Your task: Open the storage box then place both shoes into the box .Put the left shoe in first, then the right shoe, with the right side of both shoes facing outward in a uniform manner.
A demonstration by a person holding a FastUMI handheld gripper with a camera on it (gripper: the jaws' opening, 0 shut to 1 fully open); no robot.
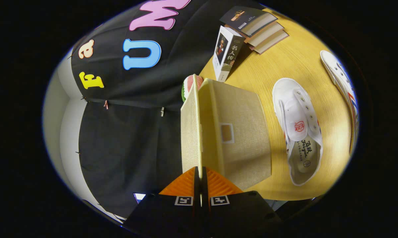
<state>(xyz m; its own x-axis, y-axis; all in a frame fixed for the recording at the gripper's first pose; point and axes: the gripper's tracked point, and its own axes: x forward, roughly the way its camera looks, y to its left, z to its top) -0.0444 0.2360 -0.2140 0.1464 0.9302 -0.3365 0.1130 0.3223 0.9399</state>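
Gripper (200,173) pinched shut on the near edge of the storage box lid (189,132), both fingers pressing its thin panel, lid raised edge-on and running straight ahead from the fingertips. To the right of the lid, the beige storage box (242,138) on the wooden table (285,66); further right, one white shoe (298,129) just beside the box, opening up — a second shoe (342,82) beyond it. At the far end, an upright book (226,53) and a stack of books (257,28).
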